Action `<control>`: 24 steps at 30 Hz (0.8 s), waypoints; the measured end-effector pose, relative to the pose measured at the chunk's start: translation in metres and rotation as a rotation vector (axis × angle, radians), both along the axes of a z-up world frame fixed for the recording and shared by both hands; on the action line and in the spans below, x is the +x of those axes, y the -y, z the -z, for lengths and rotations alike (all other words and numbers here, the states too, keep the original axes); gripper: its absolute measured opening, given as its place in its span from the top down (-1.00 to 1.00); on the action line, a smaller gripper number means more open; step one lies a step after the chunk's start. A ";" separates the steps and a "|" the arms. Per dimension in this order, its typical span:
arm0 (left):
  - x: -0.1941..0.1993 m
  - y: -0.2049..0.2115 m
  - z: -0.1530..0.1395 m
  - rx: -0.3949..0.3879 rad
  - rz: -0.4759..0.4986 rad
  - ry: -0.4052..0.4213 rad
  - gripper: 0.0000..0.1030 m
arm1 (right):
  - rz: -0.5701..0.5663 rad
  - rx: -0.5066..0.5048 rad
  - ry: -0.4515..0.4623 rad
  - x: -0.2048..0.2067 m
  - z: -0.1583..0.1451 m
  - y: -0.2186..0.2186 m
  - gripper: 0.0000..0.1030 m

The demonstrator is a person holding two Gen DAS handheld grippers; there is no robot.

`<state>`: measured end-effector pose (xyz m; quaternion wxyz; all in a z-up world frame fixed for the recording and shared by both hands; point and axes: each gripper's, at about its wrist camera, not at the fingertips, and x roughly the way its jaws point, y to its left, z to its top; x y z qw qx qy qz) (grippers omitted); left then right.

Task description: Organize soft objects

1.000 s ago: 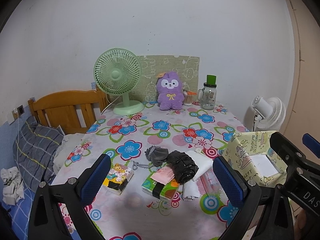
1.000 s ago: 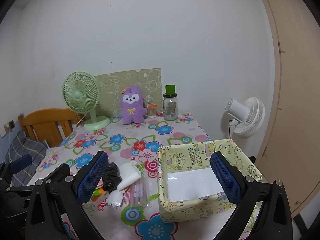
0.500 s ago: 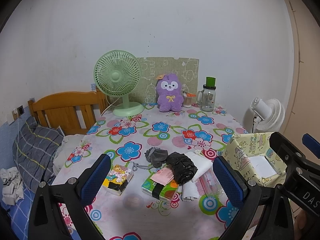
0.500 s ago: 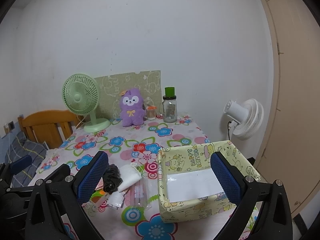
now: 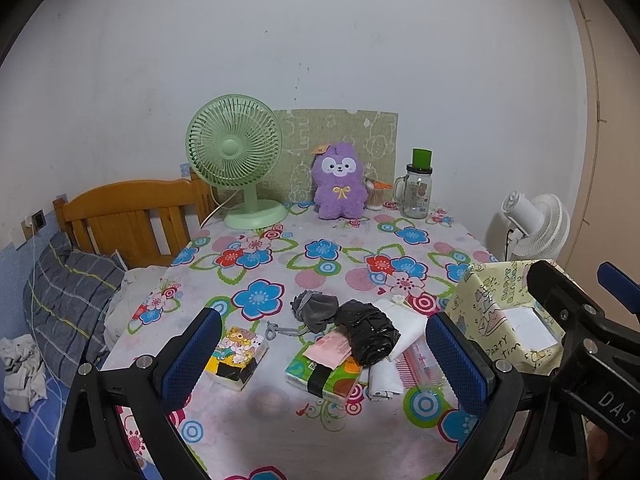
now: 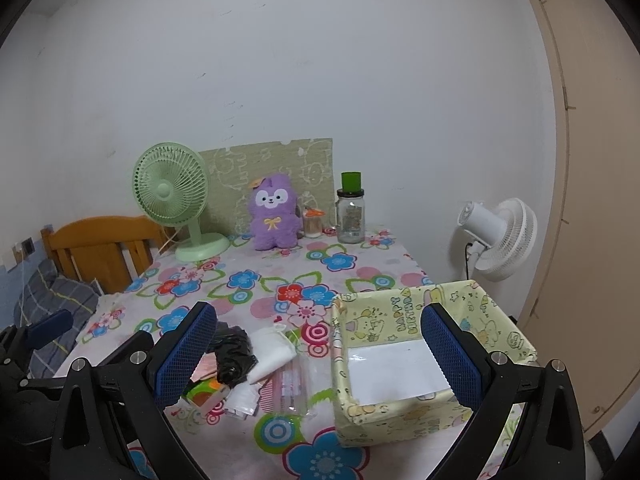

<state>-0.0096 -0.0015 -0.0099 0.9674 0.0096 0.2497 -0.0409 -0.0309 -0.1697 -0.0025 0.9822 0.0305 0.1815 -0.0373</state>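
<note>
**Soft pile beside yellow box**

Black bundle [image 5: 368, 332], grey pouch [image 5: 316, 309] and white cloth [image 5: 404, 322] heaped mid-surface [image 5: 280, 264], just left of yellow box [image 6: 432, 360]. Left claw [image 5: 324, 360] spread wide, hovering above pile. Right claw [image 6: 318, 356] spread too, holding nothing.

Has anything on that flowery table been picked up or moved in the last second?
Nothing picked up. Both cameras drifted slightly, so the view shifted a little. The left gripper and right gripper stay open and empty. The black bag, grey pouch and yellow box lie where they were.
</note>
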 end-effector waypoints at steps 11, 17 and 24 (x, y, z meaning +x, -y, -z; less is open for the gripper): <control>0.016 -0.013 0.023 -0.011 0.015 -0.036 -0.93 | -0.030 0.025 -0.037 0.022 0.019 -0.020 -0.94; 0.030 -0.022 0.042 -0.004 -0.002 -0.089 -0.90 | -0.070 0.010 -0.077 0.039 0.033 -0.041 -0.92; 0.049 -0.035 0.062 -0.011 -0.016 -0.155 -0.83 | -0.105 0.004 -0.126 0.061 0.051 -0.060 -0.91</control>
